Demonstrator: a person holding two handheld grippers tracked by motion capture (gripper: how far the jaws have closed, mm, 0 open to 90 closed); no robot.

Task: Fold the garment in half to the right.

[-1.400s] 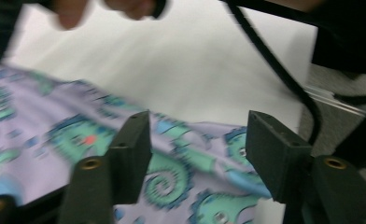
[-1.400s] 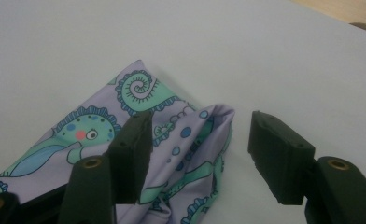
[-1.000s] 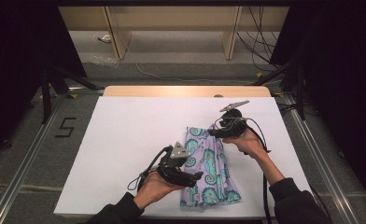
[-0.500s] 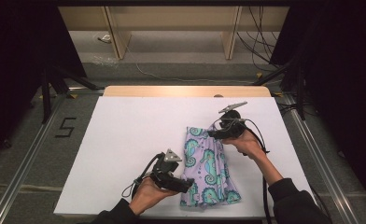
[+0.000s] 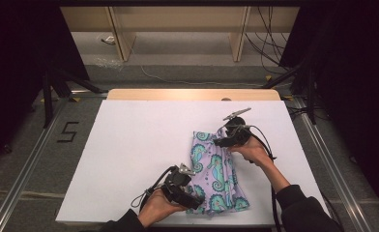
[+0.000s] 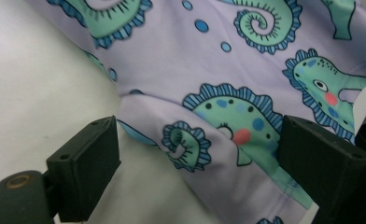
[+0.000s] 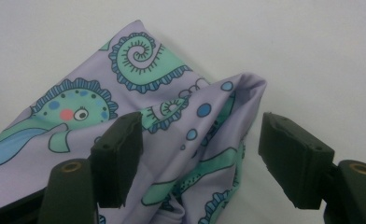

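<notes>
A white table [image 5: 129,145] is seen from above, with a folded seahorse-print cloth [image 5: 216,174] lying right of its middle. The left gripper [image 5: 190,195] is set at the cloth's near edge, the right gripper [image 5: 221,140] at its far corner.

In the left gripper view, the jaws have just been opening; they stand wide, the cloth [image 6: 228,93] lying loose between them.

In the right gripper view, the jaws are spread around the cloth's [image 7: 172,121] raised corner, unpressed. Every layer should be caught before closing.

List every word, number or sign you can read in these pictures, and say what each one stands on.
"5": a dark numeral marked on the grey floor left of the white table.
The seahorse-print cloth carries pictures but no lettering.
Nothing else readable.
</notes>
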